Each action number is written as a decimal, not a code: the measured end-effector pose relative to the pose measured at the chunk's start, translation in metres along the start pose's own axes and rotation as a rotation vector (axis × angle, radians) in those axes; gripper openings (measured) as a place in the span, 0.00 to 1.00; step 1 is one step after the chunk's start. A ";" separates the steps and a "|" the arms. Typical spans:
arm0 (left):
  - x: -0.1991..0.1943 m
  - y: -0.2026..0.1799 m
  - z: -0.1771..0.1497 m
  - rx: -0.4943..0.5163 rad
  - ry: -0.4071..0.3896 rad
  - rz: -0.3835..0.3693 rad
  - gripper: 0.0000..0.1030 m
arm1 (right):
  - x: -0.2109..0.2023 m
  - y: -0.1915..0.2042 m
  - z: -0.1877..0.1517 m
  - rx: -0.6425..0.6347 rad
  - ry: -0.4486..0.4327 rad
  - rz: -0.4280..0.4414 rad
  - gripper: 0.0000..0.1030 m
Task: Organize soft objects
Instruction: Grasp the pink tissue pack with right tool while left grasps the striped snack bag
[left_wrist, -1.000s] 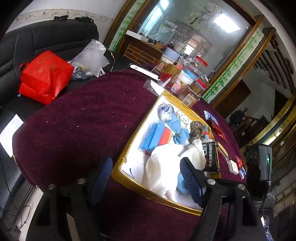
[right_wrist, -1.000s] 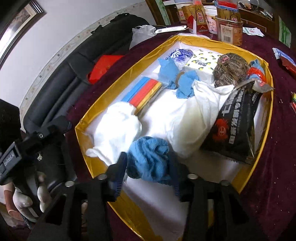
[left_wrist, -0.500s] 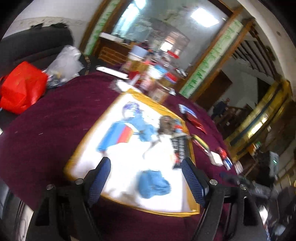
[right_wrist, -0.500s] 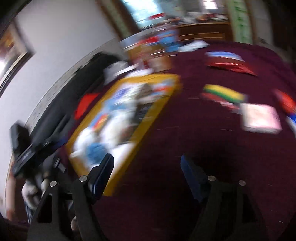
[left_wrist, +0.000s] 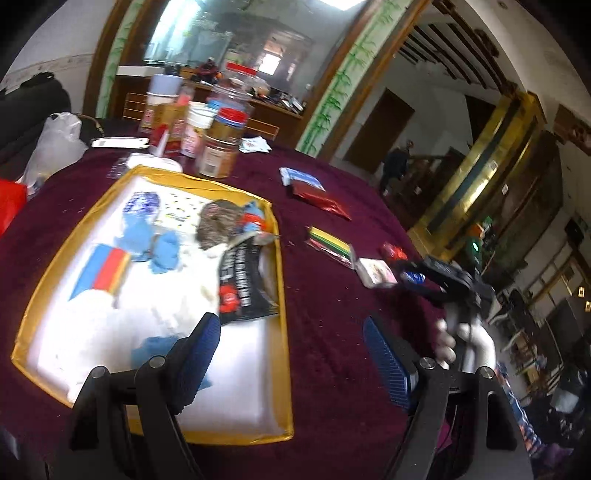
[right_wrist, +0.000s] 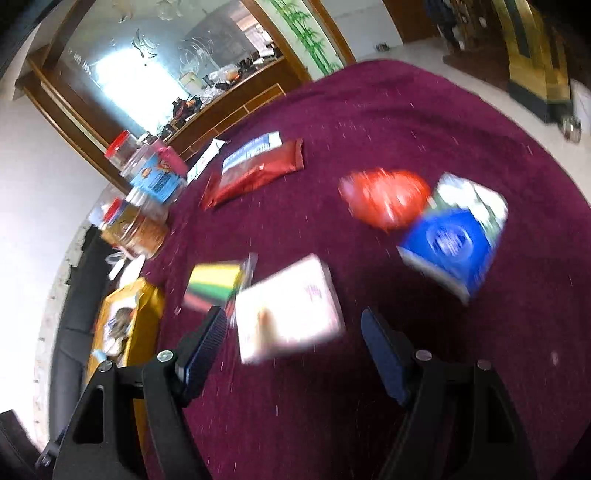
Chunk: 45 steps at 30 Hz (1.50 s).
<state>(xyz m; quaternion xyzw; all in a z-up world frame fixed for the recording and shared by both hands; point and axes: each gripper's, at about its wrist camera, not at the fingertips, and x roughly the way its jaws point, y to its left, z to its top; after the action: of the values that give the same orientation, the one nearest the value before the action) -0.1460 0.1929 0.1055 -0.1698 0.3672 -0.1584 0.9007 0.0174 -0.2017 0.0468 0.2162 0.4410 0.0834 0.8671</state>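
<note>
Item: gold-rimmed white-lined shallow tray (left_wrist: 280, 332), on the round table under a maroon velvet cloth (right_wrist: 369, 110); landmark for all entries.
Inside tray: blue knitted cloth (left_wrist: 155, 349) at the near edge, white cloth, striped sponge block (left_wrist: 101, 267), black printed pouch (left_wrist: 242, 284).
Outside tray, to its right: pale pink flat packet (right_wrist: 288, 314), yellow-green-red sponge pack (right_wrist: 214, 284), red soft pouch (right_wrist: 384, 197), blue-and-white box (right_wrist: 454, 243).
Right gripper (right_wrist: 291, 352): fingers just spread, released, nothing between them; the pink packet lies just ahead.
Left gripper (left_wrist: 291, 356): fingers released, empty, over the tray's near right edge.
Handling, judged: straddle the pink packet's short sides, descend squarely, clench gently, then carry it to bare tray lining.
</note>
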 end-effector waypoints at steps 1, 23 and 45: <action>0.004 -0.006 0.002 0.006 0.012 -0.007 0.80 | 0.007 0.005 0.005 -0.020 -0.012 -0.025 0.72; 0.226 -0.094 0.091 0.037 0.243 0.137 0.89 | -0.009 -0.032 -0.009 0.001 0.015 0.052 0.74; 0.230 -0.111 0.036 0.527 0.581 0.173 0.87 | -0.005 -0.040 -0.002 0.024 0.012 0.002 0.79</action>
<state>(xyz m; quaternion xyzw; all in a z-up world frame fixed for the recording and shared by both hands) 0.0180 0.0063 0.0370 0.1505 0.5662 -0.2121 0.7822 0.0112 -0.2388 0.0313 0.2264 0.4469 0.0802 0.8618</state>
